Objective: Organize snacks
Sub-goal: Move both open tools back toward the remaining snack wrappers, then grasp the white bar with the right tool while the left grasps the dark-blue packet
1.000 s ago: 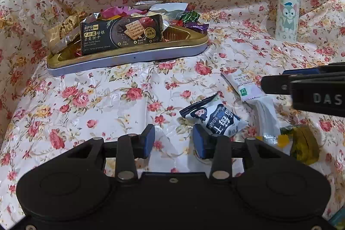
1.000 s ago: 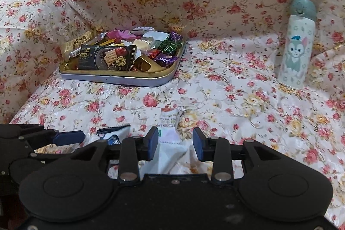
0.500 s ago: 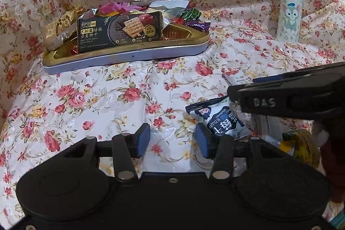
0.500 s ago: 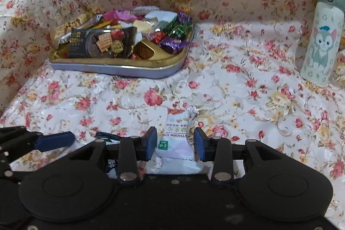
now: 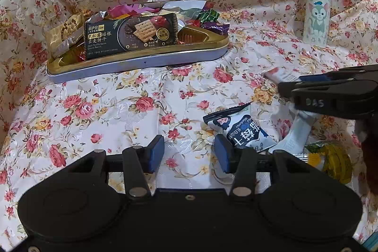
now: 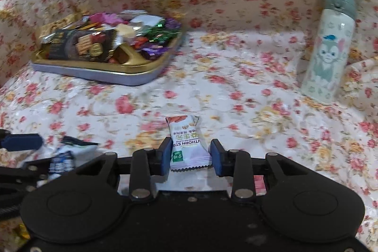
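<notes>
Beside blueberry packet (image 5: 238,131), left claw (image 5: 189,154) apart, right claw (image 6: 190,155) closing around white sachet (image 6: 186,143)

We see a glossy, slightly crinkled floral cloth (image 5: 118,110) across the frame. At upper left, the metal tin (image 5: 141,59) gleams gold inside, with shiny foil wrappers (image 5: 208,17). The bottle (image 5: 316,8) at upper right looks smooth. The grippers' (image 5: 189,154) bodies are matt black plastic.

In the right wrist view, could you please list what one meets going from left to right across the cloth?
Snack tray → white hawthorn snack packet between the closing right gripper jaws → cartoon-cat bottle.
</notes>
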Demonstrator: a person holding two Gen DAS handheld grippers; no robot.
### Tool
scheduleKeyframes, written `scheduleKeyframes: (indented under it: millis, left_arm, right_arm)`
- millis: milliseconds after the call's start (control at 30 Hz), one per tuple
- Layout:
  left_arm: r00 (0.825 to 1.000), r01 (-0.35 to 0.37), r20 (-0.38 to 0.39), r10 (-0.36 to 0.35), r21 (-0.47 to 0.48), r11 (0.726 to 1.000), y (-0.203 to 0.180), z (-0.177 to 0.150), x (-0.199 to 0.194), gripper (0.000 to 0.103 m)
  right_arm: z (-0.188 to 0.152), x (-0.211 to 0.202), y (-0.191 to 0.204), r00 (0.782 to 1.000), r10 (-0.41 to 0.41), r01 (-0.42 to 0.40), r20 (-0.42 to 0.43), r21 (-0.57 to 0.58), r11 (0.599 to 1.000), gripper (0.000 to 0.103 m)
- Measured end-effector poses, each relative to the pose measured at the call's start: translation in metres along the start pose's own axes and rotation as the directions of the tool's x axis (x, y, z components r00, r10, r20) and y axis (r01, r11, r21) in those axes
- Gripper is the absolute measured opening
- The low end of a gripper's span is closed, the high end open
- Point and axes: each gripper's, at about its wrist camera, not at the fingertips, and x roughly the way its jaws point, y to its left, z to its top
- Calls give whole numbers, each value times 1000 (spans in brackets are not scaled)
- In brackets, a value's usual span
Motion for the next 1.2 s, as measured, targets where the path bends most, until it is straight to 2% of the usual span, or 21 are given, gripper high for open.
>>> scheduleKeyframes:
  millis: [333, 633, 833, 1200]
  left_arm:
    - [1000, -2, -14, 2, 10, 1000, -1, 2, 1, 54]
    - [1000, 18, 1, -18, 17, 1000, 2, -1, -2, 55]
    - [999, 43, -23, -43, -20, 999, 7, -1, -15, 57]
    - [995, 99, 8, -99, -56, 994, -13, 11, -32, 57]
  right_arm:
    - [-21, -2, -25, 993, 8, -9, 122, 9, 1000, 35]
    - [-24, 0, -25, 990, 7, -10, 141, 15, 1000, 36]
    - [-24, 0, -26, 990, 12, -16, 141, 27, 1000, 36]
    - [-25, 1, -26, 990, 15, -20, 142, 34, 999, 36]
